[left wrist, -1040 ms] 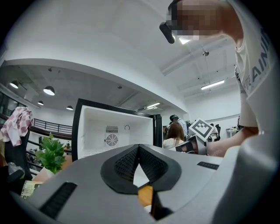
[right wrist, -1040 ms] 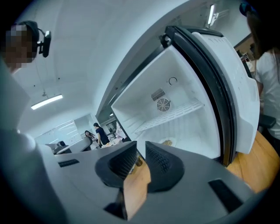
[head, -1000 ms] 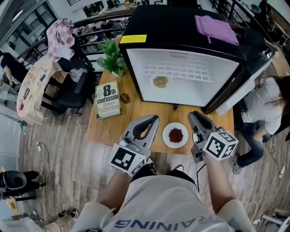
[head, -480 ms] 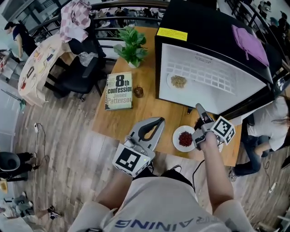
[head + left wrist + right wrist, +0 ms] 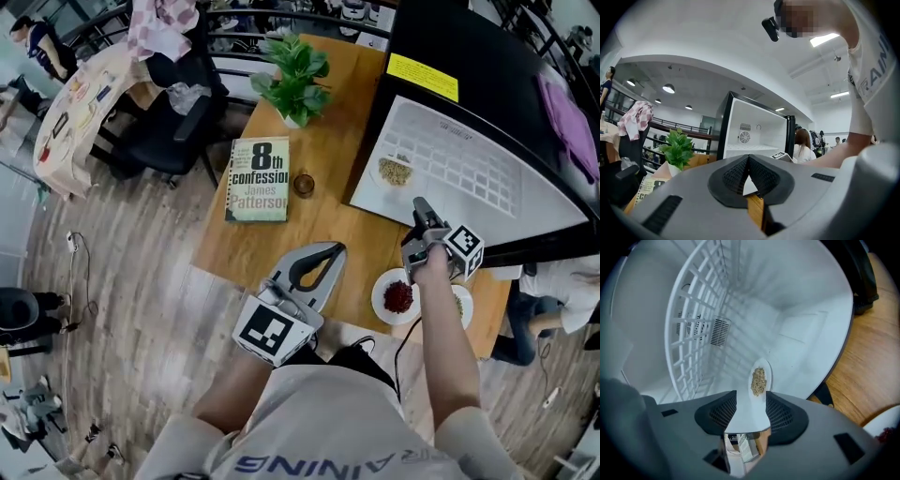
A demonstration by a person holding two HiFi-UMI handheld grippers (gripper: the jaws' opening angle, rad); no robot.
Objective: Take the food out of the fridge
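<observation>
The plate [image 5: 759,380] sat in the fridge [image 5: 811,310], just ahead of the right tool [image 5: 751,399]. Its jaws had just been opening, and the plate was not yet between them. The plate looked light, stiff and slippery, so the near rim seemed best to pinch, held level. The left tool [image 5: 748,161] was closed and empty.

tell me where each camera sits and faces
Head view: on the person's head, facing steeply down at table and fridge; shirt, arms, left gripper and right gripper show.
Left gripper view: on that gripper, facing level toward fridge and plant; its shut jaws and an arm show.
Right gripper view: on that gripper, facing into the fridge at the grain plate; its open jaws show.
Shared: head and right gripper views see that plate.
</observation>
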